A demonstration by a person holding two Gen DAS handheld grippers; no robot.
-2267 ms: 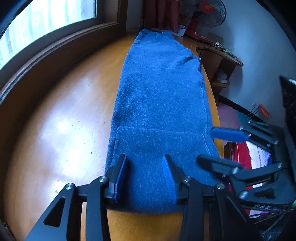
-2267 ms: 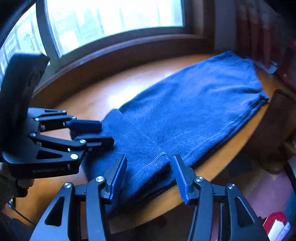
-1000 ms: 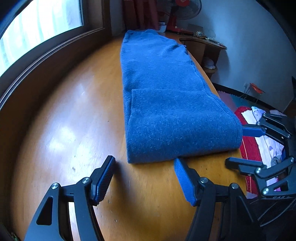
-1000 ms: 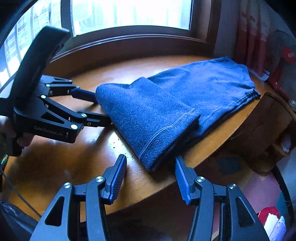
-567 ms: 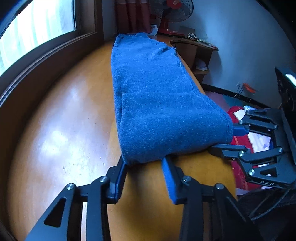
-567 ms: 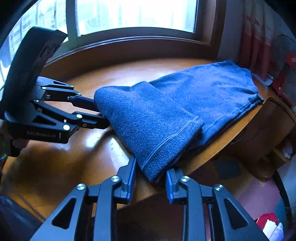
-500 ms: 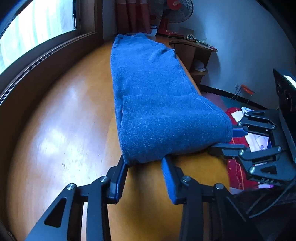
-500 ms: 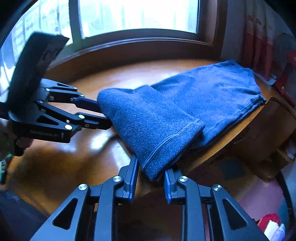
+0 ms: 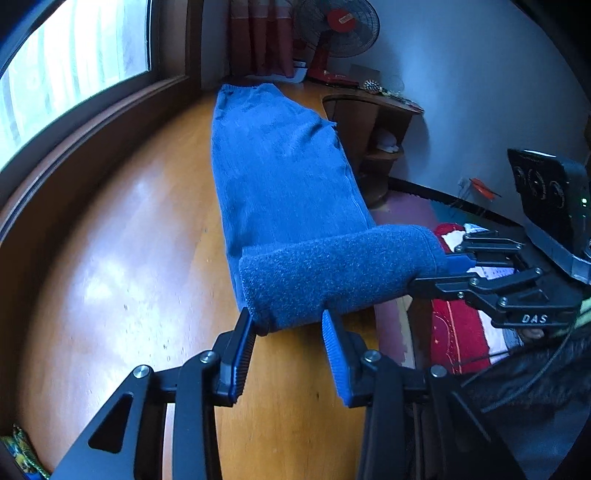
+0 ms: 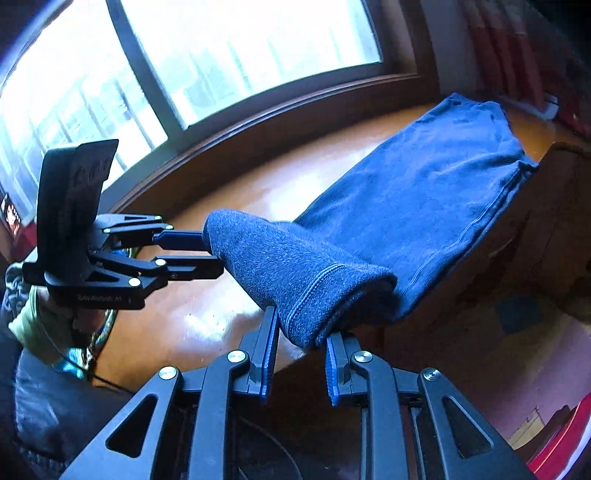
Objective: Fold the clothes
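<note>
I am looking along two hand-held grippers at a blue garment laid lengthwise on a glossy wooden tabletop beside a window. The near end of the garment is doubled back into a thick fold and raised off the wood. My left hand-held gripper is clamped on the fold's left corner, its blue pads narrow around the cloth. My right hand-held gripper pinches the fold's right corner, by the stitched hem, jaws narrow on the fabric. Each gripper also shows in the other's view, gripping its end of the fold. The rest of the garment lies flat, reaching toward the far edge of the tabletop. A red fan stands beyond it.
</note>
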